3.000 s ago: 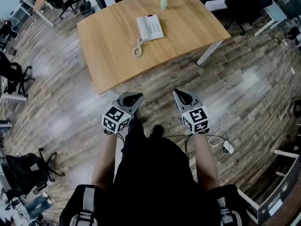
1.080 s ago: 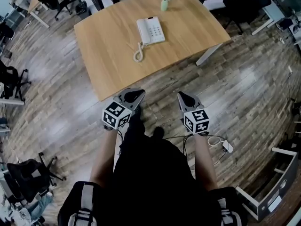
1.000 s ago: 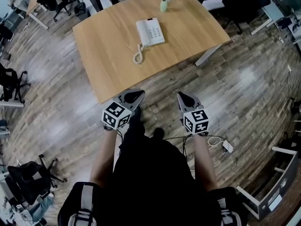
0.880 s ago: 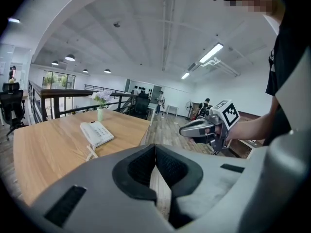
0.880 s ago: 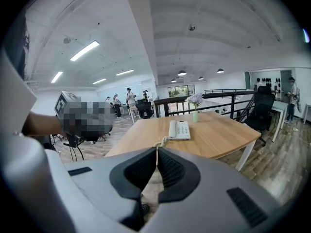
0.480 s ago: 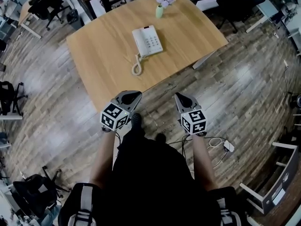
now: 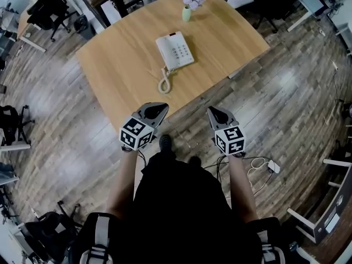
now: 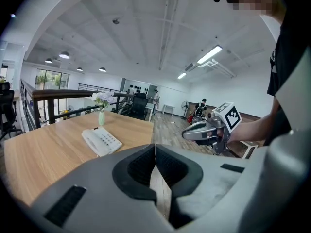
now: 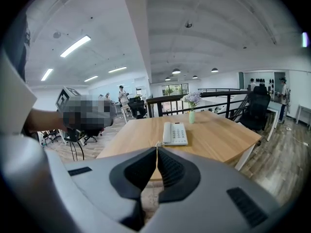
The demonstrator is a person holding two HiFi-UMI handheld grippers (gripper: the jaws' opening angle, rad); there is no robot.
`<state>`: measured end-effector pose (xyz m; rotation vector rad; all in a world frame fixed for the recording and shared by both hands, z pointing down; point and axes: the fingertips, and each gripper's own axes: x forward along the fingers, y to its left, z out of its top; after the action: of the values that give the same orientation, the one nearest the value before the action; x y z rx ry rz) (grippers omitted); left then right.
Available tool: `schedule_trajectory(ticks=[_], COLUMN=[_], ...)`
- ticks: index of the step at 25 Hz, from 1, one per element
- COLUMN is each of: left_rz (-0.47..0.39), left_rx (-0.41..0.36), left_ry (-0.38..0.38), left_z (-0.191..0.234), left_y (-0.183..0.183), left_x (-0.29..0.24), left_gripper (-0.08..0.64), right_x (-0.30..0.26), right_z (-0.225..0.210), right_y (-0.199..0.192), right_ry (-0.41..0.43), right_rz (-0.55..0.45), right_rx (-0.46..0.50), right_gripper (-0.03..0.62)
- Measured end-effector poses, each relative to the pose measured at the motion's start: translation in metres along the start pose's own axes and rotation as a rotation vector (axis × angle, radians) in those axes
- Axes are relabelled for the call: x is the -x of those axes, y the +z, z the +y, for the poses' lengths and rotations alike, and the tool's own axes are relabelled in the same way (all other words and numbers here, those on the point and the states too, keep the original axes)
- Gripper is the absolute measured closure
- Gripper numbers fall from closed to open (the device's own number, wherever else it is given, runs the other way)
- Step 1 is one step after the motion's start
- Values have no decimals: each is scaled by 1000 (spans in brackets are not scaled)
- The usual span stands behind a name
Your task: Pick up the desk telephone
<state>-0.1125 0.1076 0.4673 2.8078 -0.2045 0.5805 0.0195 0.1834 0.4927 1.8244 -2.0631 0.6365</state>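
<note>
Desk telephone (image 7: 175,50) lay flat near the middle of the wooden desk (image 7: 121,65), with its handset cradled along the left side. Its coiled cord (image 7: 164,81) trailed toward 7 o'clock. A vase of flowers (image 7: 187,10) stood at the telephone's 12 o'clock, by the far edge. The left gripper (image 7: 160,108) hung at the telephone's 6 o'clock, at the desk's near edge. The right gripper (image 7: 212,111) was at about 5 o'clock, over the wooden floor (image 7: 286,92). Both were well apart from the telephone. The left fingers (image 8: 141,169) were clenched together on nothing. The right fingers (image 9: 171,171) were likewise pressed shut and empty.
</note>
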Motion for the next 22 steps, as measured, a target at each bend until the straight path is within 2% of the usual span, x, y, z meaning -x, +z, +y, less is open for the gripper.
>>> schedule_trajectory(ticks=[10, 22], left_rz=[12, 3], left_rx=[4, 39], left_ry=[-5, 20], left_z=[37, 103], left_y=[-2, -7], left_x=[7, 37], left_gripper=[538, 538], right_x=[-34, -92], right_z=[7, 36], right_y=[13, 34], right_ry=[-10, -1], right_rz=[18, 41], right_rx=[-3, 3], right_gripper=[566, 566])
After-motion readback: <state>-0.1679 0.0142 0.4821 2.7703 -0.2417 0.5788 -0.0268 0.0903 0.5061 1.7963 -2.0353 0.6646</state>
